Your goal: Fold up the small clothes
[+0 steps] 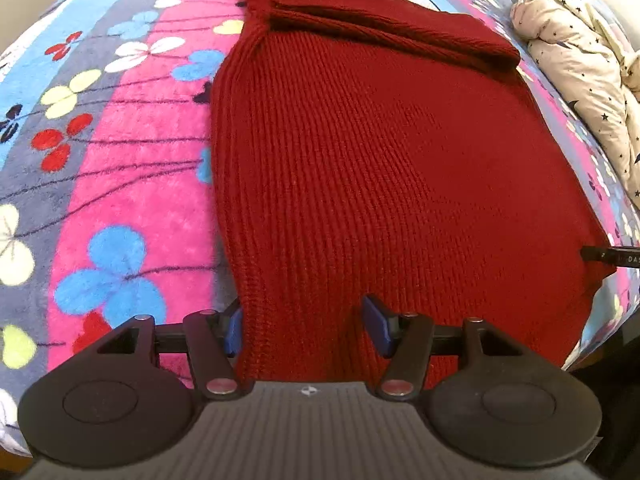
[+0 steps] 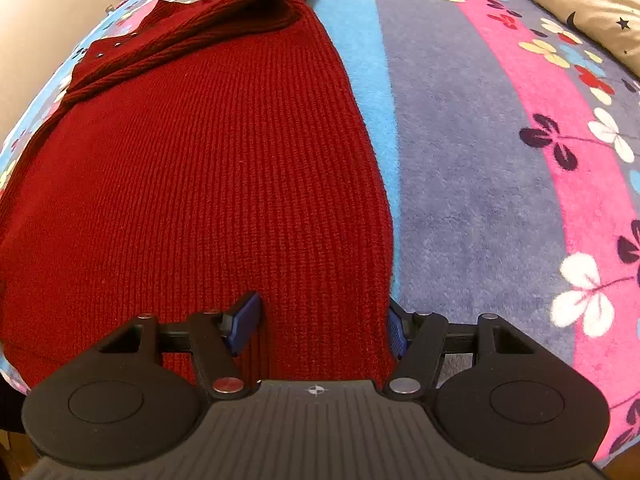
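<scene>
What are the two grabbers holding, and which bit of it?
Nothing yet. Both the left gripper and right gripper are open, each straddling a near corner of the red sweater's bottom hem.

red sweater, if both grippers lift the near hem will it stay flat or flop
The red sweater will probably flop: it is a soft ribbed knit already draping over the near bed edge. It looks thick, so likely heavyish and sagging between the left gripper and right gripper. The fuzzy blanket may drag on it.
</scene>
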Action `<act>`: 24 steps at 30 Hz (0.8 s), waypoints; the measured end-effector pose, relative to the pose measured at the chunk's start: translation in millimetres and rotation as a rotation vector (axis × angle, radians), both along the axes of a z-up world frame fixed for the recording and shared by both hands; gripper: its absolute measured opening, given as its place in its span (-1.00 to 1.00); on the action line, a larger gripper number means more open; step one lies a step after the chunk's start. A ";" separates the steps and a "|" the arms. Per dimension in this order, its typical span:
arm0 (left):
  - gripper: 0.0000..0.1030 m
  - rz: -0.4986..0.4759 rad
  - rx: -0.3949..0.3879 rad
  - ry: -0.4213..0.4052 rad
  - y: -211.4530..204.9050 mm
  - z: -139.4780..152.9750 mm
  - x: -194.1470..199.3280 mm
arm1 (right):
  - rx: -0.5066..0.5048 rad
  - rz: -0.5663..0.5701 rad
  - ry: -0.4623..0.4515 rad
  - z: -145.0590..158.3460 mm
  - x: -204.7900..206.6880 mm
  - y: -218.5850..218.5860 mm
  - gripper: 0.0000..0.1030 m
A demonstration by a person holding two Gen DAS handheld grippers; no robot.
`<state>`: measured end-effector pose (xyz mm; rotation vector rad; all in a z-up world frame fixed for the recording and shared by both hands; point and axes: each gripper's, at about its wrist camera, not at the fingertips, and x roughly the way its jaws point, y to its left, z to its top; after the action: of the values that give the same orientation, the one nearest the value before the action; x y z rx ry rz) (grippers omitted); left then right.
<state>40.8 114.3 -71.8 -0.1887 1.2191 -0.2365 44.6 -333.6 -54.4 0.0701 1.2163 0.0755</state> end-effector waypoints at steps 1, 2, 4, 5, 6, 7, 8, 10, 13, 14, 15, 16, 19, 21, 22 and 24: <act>0.17 0.007 -0.004 -0.004 1.7 0.7 -0.1 | -0.001 0.002 -0.002 0.2 -0.4 0.1 0.24; 0.10 0.017 -0.006 -0.009 2.4 1.6 -2.0 | -0.001 0.002 -0.003 0.2 -1.1 0.2 0.23; -0.27 0.034 0.002 -0.018 7.2 1.9 -1.7 | 0.001 -0.002 -0.008 0.7 -3.0 0.2 0.14; -0.37 0.039 0.005 -0.023 8.7 3.7 -2.6 | 0.001 -0.003 -0.012 1.2 -3.5 -2.6 0.10; -0.53 0.041 0.006 -0.028 9.6 5.5 -3.9 | -0.002 -0.005 -0.016 2.2 -4.1 -3.7 0.02; -0.54 0.040 0.002 -0.034 10.3 6.8 -4.6 | -0.001 -0.007 -0.022 3.6 -5.1 -3.4 -0.12; -0.54 0.037 -0.001 -0.039 10.1 8.4 -5.9 | -0.001 -0.010 -0.030 5.3 -6.3 -4.2 -0.22; -0.54 0.029 -0.004 -0.046 8.8 11.1 -8.9 | 0.008 -0.017 -0.056 9.9 -8.3 -6.2 -0.48; -0.36 0.018 -0.022 -0.033 7.1 10.1 -9.1 | 0.042 -0.028 -0.074 14.2 -11.3 -9.1 -0.50; -0.33 0.007 -0.014 -0.027 5.0 8.7 -9.1 | 0.037 -0.025 -0.072 13.8 -12.2 -9.0 -0.47; -0.31 -0.010 0.003 -0.020 1.7 7.1 -10.0 | 0.029 -0.022 -0.066 12.9 -13.0 -8.8 -0.40; -0.31 -0.025 0.019 -0.016 -1.5 5.7 -10.7 | 0.019 -0.017 -0.058 11.6 -13.1 -7.8 -0.34; -0.31 -0.047 0.054 -0.025 -5.7 4.3 -13.2 | -0.010 0.015 -0.048 8.9 -14.9 1.1 -0.29; -0.32 -0.030 0.044 -0.027 -2.4 4.9 -14.2 | -0.011 0.014 -0.053 9.2 -16.8 2.5 -0.29; -0.37 -0.017 0.037 -0.032 0.1 5.8 -14.8 | -0.003 0.004 -0.051 8.5 -16.7 0.5 -0.29; -0.43 0.000 0.023 -0.041 4.3 8.5 -17.3 | 0.013 -0.017 -0.051 8.5 -17.7 -2.0 -0.31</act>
<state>23.6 118.6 -63.3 -0.1630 1.1806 -0.2246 26.9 -335.6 -45.9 0.0899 1.1646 0.0698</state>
